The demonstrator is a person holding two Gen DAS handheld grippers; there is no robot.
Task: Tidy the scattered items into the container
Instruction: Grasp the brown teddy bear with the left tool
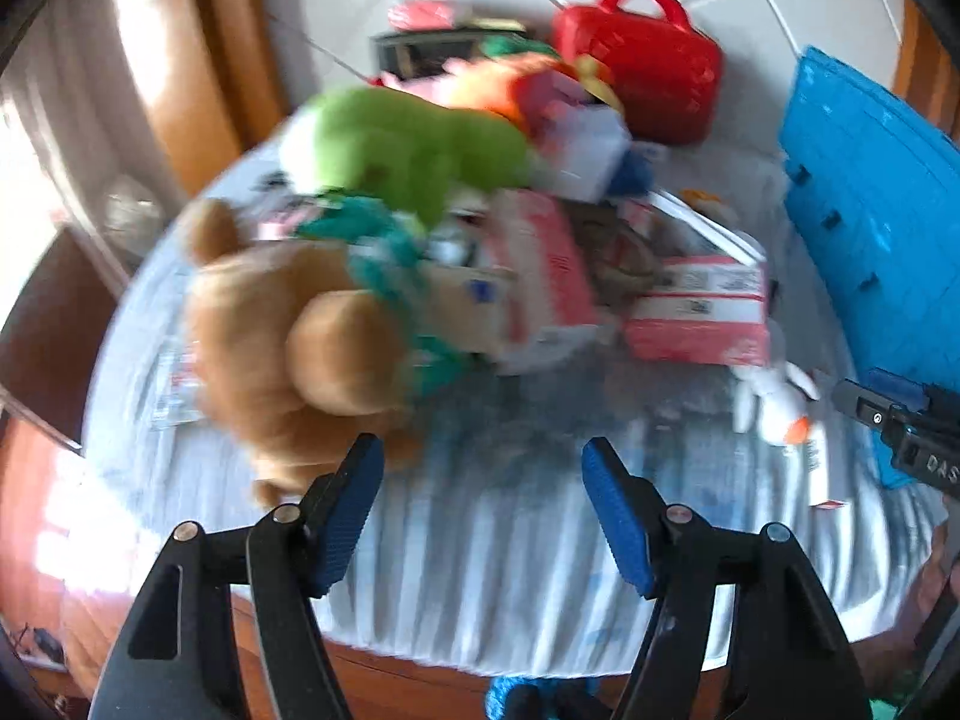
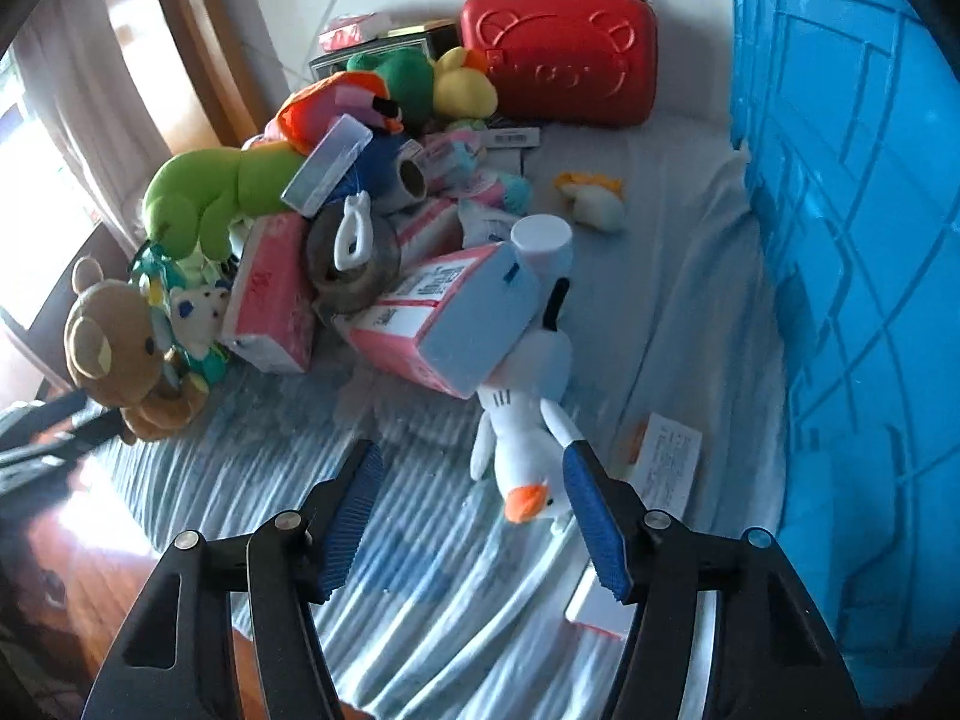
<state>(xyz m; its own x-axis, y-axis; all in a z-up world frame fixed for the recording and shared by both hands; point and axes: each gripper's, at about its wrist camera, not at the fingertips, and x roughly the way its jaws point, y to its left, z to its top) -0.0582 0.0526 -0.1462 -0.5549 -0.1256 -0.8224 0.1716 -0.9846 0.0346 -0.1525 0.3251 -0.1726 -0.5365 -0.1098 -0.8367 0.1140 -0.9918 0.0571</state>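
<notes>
Two grippers hang over the bed: our left gripper (image 1: pixel 483 474) spread, empty beside the brown bear (image 1: pixel 288 336); our right gripper (image 2: pixel 474 483) spread, framing the white duck (image 2: pixel 528 420); blue container (image 2: pixel 852 240) waits far right.

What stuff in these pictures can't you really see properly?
- Inside of the blue container: both views show only its outer wall; the edge cuts it off.
- Writing on the pink boxes: left wrist view, motion blur.
- White paper slip: right wrist view, print too small.
- Items under the green plush: buried in the pile.
- White duck plush: partly behind the right hand-held gripper finger.
</notes>
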